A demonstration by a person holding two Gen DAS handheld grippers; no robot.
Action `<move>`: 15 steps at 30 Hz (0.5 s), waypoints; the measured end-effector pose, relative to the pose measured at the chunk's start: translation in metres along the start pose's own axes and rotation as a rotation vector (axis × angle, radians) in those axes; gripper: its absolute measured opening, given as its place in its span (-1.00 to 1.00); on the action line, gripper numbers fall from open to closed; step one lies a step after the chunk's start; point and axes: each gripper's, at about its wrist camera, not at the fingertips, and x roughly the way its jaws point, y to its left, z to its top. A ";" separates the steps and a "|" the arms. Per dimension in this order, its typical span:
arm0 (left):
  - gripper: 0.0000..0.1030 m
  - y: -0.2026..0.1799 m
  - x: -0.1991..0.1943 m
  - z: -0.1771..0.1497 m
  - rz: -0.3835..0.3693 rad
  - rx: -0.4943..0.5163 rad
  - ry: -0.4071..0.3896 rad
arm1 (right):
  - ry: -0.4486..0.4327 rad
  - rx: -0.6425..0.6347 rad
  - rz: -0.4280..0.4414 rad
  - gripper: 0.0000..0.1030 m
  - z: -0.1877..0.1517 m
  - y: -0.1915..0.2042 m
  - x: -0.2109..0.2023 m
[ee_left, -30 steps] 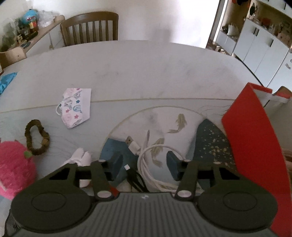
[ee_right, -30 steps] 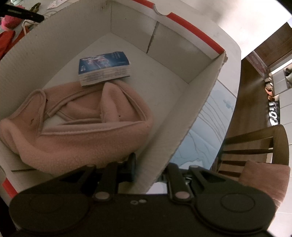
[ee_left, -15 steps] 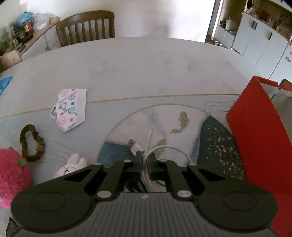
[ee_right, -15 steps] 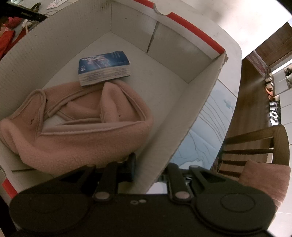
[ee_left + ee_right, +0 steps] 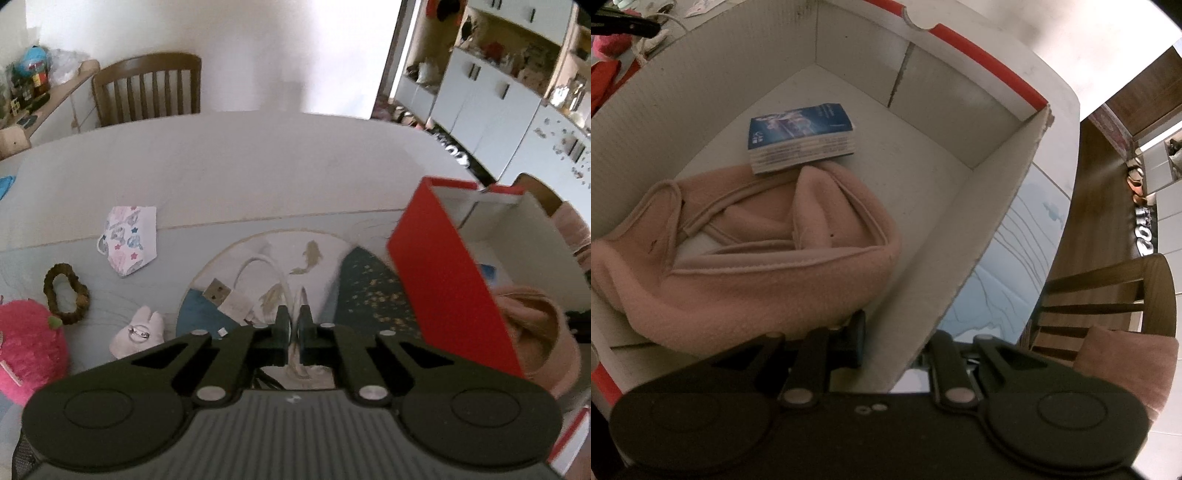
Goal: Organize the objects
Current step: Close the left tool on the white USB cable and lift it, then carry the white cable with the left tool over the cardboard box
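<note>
In the left wrist view my left gripper (image 5: 292, 325) is shut on a white USB cable (image 5: 258, 273) and holds it above the table, its plug (image 5: 221, 293) hanging to the left. The red box (image 5: 450, 280) stands at the right, open at the top. In the right wrist view my right gripper (image 5: 897, 343) is shut on the near wall of the box (image 5: 982, 236), one finger inside and one outside. Inside lie a pink fleece cloth (image 5: 757, 254) and a blue booklet (image 5: 801, 136).
On the table at the left lie a patterned face mask (image 5: 129, 236), a brown bead bracelet (image 5: 66, 291), a small white bunny toy (image 5: 136, 328) and a pink plush (image 5: 26, 347). Wooden chairs (image 5: 147, 92) stand at the far and right sides.
My left gripper closed on the white cable and lifted it off the table, rising toward the box. The right gripper stayed on the box wall.
</note>
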 end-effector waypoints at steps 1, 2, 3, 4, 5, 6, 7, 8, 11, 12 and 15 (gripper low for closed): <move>-0.93 -0.001 -0.006 0.001 -0.008 -0.003 -0.007 | 0.000 -0.001 -0.001 -0.72 0.000 0.000 0.000; -0.93 -0.002 -0.012 0.001 -0.018 -0.006 -0.015 | 0.000 -0.002 -0.002 -0.72 0.000 0.000 0.000; -0.94 -0.002 -0.019 0.002 -0.030 -0.005 -0.027 | 0.000 -0.001 -0.002 -0.72 0.000 0.000 0.000; -0.94 -0.003 -0.026 0.004 -0.040 -0.001 -0.033 | -0.001 -0.001 -0.002 -0.72 -0.001 0.000 0.000; -0.94 -0.005 -0.032 0.006 -0.052 0.001 -0.037 | 0.000 -0.003 -0.003 -0.71 0.000 0.000 0.000; -0.94 -0.006 -0.038 0.008 -0.062 0.005 -0.042 | -0.001 -0.003 -0.004 -0.71 0.000 0.000 0.000; -0.94 -0.007 -0.044 0.010 -0.070 0.008 -0.048 | -0.001 -0.002 -0.004 -0.71 -0.001 0.001 0.000; -0.94 -0.009 -0.050 0.012 -0.081 0.011 -0.054 | -0.002 -0.003 -0.006 -0.71 -0.001 0.001 0.000; -0.93 -0.014 -0.065 0.018 -0.109 0.022 -0.074 | -0.002 -0.004 -0.007 -0.71 -0.001 0.001 0.000; -0.93 -0.017 -0.070 0.019 -0.117 0.027 -0.079 | -0.002 -0.004 -0.007 -0.71 -0.001 0.001 0.000; -0.94 -0.028 -0.082 0.024 -0.146 0.056 -0.095 | -0.002 -0.005 -0.005 -0.72 0.000 0.002 0.000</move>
